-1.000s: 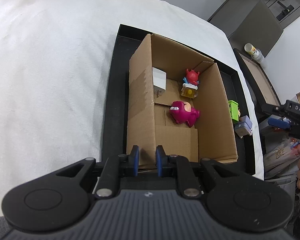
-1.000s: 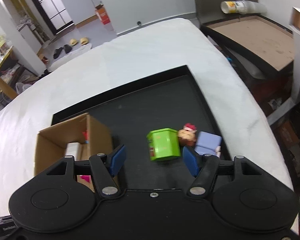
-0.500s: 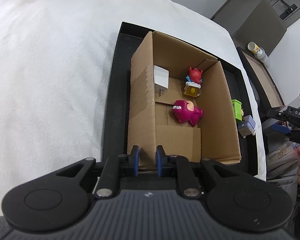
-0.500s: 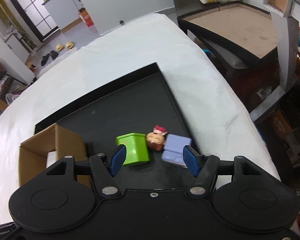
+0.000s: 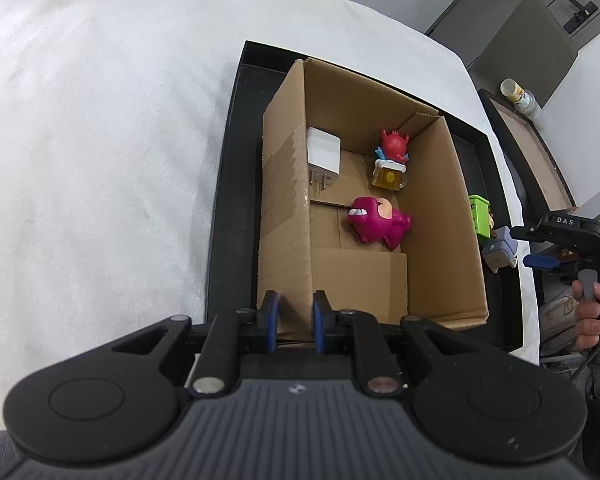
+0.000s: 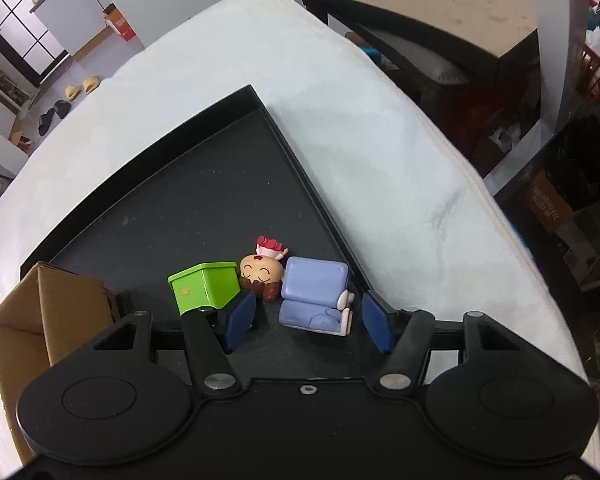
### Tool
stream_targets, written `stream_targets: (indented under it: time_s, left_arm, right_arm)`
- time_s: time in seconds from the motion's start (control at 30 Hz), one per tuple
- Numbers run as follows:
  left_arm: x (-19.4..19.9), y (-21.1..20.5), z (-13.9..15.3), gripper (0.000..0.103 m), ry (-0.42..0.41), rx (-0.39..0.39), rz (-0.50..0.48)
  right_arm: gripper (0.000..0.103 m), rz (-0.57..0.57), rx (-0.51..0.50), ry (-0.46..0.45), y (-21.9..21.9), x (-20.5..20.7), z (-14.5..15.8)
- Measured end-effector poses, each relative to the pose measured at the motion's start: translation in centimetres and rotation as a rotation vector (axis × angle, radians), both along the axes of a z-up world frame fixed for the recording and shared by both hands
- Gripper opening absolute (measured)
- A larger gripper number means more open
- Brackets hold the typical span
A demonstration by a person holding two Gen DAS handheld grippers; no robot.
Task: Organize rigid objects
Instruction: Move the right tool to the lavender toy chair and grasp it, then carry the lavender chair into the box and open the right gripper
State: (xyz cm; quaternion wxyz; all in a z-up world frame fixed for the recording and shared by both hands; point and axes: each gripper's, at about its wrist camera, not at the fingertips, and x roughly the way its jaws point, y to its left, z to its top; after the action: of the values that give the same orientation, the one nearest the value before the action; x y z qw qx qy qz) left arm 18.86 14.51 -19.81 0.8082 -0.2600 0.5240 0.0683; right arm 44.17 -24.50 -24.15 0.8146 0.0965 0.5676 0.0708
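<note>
Here the left tool (image 5: 294,322) is clenched on the near wall of the cardboard box (image 5: 440,216), which stands in the black tray (image 6: 204,184). Rightward, a glossy green cube (image 6: 204,286) touches a round-headed figurine (image 6: 260,274) and a blue toy armchair (image 6: 316,294). The right tool (image 6: 308,322) straddles the armchair, jaws closing, pads apart from it. Likely light, hard, slick plastic; grip its flat sides.

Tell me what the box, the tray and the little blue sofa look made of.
Box: corrugated cardboard, matte brown; fluted cut edges and folded flaps show.
Tray: black, matte, raised rim; probably plastic or coated metal, can't tell which.
Sofa: likely moulded plastic or vinyl; smooth, rounded, faint sheen.
</note>
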Motion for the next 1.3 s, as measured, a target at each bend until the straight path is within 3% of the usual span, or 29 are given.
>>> stream_targets:
  time_s: [0.27, 0.33, 0.47, 0.9, 1.3]
  left_arm:
    - [0.0, 0.1, 0.0, 0.017, -0.005, -0.007, -0.002]
    - [0.0, 0.1, 0.0, 0.017, -0.005, -0.007, -0.003]
    - [0.0, 0.1, 0.0, 0.017, -0.004, -0.006, -0.004]
    - [0.0, 0.0, -0.1, 0.017, -0.002, -0.006, -0.004]
    - [0.0, 0.0, -0.1, 0.017, -0.004, -0.007, -0.005]
  right_arm:
    - [0.052, 0.002, -0.079, 0.017, 1.4, 0.5, -1.1]
    - [0.044, 0.016, -0.107, 0.034, 1.8, 0.7, -1.8]
    - [0.043, 0.035, -0.131, 0.023, 2.1, 0.5, -2.2]
    - [0.042, 0.027, -0.052, -0.007, 0.8, -2.2, -0.5]
    - [0.042, 0.116, -0.033, -0.089, 2.4, -3.6, 2.7]
